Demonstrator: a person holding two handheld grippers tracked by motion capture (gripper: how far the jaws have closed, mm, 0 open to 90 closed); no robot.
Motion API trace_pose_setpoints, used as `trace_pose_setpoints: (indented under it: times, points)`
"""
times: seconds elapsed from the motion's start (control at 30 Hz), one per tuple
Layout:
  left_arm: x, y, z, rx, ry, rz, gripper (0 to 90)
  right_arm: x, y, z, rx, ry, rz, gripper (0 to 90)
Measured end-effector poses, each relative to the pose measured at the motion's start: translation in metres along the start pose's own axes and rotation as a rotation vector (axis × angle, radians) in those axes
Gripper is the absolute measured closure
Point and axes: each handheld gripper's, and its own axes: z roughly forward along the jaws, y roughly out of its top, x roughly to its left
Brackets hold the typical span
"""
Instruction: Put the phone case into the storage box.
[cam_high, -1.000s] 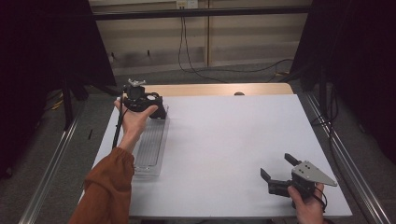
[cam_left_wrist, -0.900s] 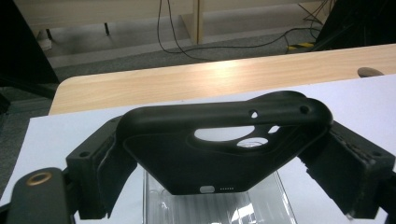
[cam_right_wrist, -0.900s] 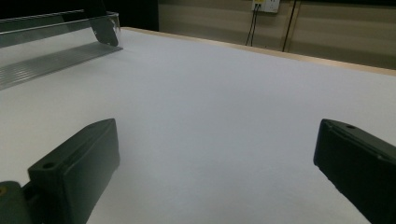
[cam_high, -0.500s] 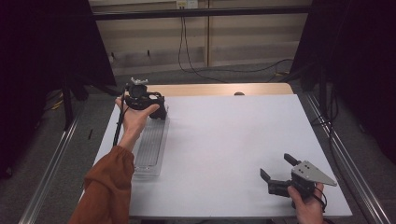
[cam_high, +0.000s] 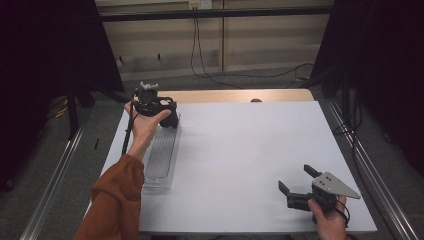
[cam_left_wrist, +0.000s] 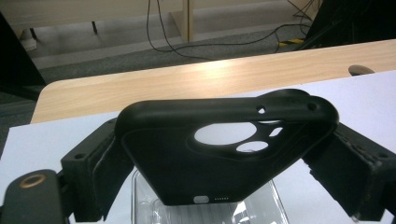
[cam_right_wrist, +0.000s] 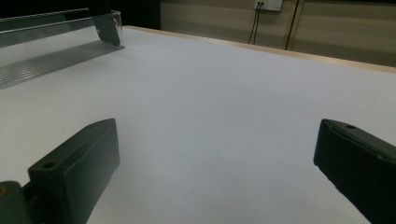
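Note:
A black phone case with camera cut-outs stands on edge between the jaws of my left gripper. Both pads still touch its sides, though the jaws have just been opening. In the high view the left gripper holds the case over the far end of a clear ribbed tray. The case's lower edge hangs just above the tray. My right gripper rests low at the table's near right, open, with nothing between its jaws. The right gripper view looks along its spread jaws over bare table.
The white tabletop ends at a wooden strip along the far side. The clear tray lies lengthwise near the table's left edge. Metal rails run beside the table, and cables lie on the floor beyond.

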Motion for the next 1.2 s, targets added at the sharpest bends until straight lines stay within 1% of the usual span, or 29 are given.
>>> trace_pose_setpoints:
  times: [0.07, 0.1, 0.27, 0.4, 0.47, 0.67, 0.73, 0.8, 0.9, 1.03, 1.1, 1.13, 1.2]
  points:
    - [0.001, 0.000, 0.001, -0.003, -0.008, -0.008, 10.8, 0.000, 0.000, 0.000, 0.001, 0.002, -0.001, 0.0]
    - [0.001, 0.000, 0.002, 0.000, -0.014, -0.005, 10.5, 0.000, 0.000, 0.000, 0.001, 0.002, 0.000, 0.0]
    - [0.000, 0.000, 0.004, -0.009, -0.009, -0.008, 9.7, 0.000, 0.000, 0.000, 0.002, 0.001, 0.001, 0.0]
    - [0.001, 0.001, 0.005, -0.011, -0.006, -0.002, 9.6, 0.000, 0.000, 0.000, 0.002, 0.003, 0.000, 0.0]
    - [0.001, 0.001, 0.006, -0.015, -0.011, -0.010, 9.5, 0.000, 0.000, 0.001, 0.003, 0.004, -0.001, 0.0]
    - [0.001, 0.002, 0.007, -0.022, -0.003, 0.018, 8.2, 0.000, -0.001, 0.001, 0.003, 0.004, 0.000, 0.0]
    - [0.000, 0.002, 0.007, -0.024, -0.009, 0.015, 6.9, 0.000, -0.001, 0.001, 0.003, 0.005, 0.001, 0.0]
    - [-0.001, 0.002, 0.008, -0.032, -0.004, 0.017, 6.7, 0.000, -0.001, 0.001, 0.003, 0.004, 0.000, 0.0]
    - [0.000, 0.002, 0.009, -0.041, -0.005, 0.032, 6.0, 0.000, -0.001, 0.000, 0.002, 0.005, 0.000, 0.0]
    - [0.001, 0.002, 0.012, -0.054, -0.008, 0.031, 5.4, 0.000, -0.001, 0.000, 0.003, 0.006, 0.003, 0.0]
    - [0.001, 0.002, 0.014, -0.066, -0.011, 0.016, 6.0, 0.000, -0.001, 0.000, 0.004, 0.006, 0.003, 0.0]
    - [0.002, 0.003, 0.014, -0.067, -0.013, 0.027, 6.8, 0.000, -0.001, 0.000, 0.004, 0.006, 0.004, 0.0]
    - [0.000, 0.005, 0.016, -0.072, -0.019, 0.036, 8.9, 0.000, -0.001, 0.000, 0.003, 0.008, 0.003, 0.0]
